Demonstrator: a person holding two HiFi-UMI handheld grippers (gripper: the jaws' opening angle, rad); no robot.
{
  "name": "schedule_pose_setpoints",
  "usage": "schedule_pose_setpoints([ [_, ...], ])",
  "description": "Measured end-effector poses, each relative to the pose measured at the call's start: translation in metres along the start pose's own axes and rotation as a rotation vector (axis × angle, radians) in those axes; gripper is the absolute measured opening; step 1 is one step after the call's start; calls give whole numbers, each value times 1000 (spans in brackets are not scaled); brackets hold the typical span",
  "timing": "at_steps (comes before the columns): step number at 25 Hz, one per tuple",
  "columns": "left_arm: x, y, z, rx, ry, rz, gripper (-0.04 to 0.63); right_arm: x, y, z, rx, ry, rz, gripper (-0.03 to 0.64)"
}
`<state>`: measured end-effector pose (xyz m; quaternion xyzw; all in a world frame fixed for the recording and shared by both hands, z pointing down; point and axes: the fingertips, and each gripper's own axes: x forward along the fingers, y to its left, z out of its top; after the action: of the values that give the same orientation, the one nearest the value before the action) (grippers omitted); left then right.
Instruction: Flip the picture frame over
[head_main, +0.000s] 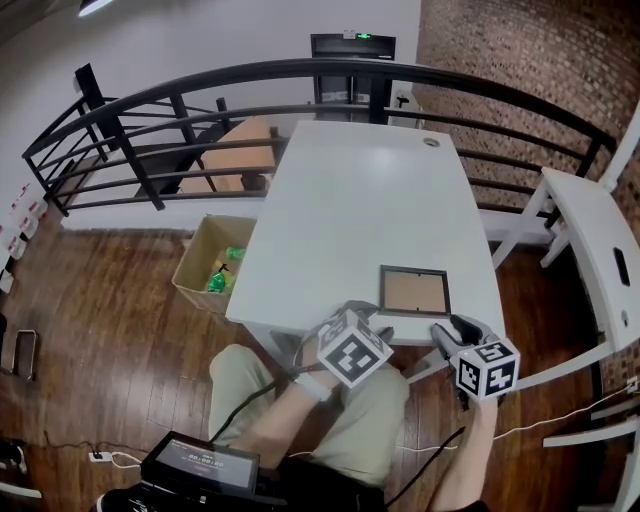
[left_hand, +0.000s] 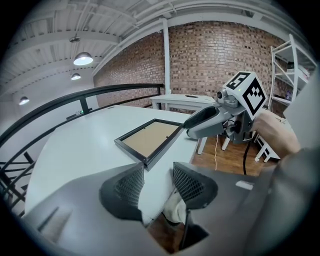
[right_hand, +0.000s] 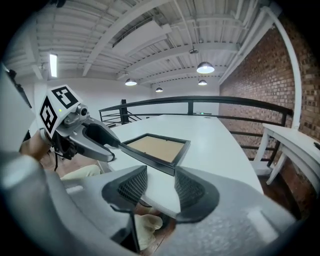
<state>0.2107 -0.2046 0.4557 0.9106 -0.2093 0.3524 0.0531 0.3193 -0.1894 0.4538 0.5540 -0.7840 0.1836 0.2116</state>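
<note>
Desk (head_main: 350, 200): white
Picture frame (head_main: 415, 291): flat, near desk's front edge
Left gripper (left_hand: 157, 184): jaws apart, empty
Right gripper (right_hand: 161, 189): jaws apart, empty

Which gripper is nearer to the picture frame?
Left, narrowly. The left gripper sits at the near-left corner of the picture frame; the right gripper hangs just short of its near-right corner. Both jaws stand open, empty.

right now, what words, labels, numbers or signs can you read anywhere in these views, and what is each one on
No text reads clearly.
Green lit sign over the far doorway: too small to read.
Screen of the dark device near the person's lap: a pale line of print, blurred.
Marker cubes: black-and-white square patterns, no letters.
Picture frame: no print visible.
</note>
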Motion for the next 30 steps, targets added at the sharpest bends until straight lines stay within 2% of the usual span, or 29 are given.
schedule_pose_setpoints([
  [5, -11, 10, -12, -3, -12, 14, 201, -1, 21, 2, 24, -49, 57, 155],
  [11, -34, 23, -27, -24, -20, 47, 199, 4, 50, 7, -6, -61, 79, 155],
  [22, -69, 36, -12, -82, -151, 66, 168, -9, 67, 32, -88, -116, 71, 155],
  [30, -86, 43, -5, -90, -223, 92, 147, -19, 78, 54, -171, -171, 41, 155],
])
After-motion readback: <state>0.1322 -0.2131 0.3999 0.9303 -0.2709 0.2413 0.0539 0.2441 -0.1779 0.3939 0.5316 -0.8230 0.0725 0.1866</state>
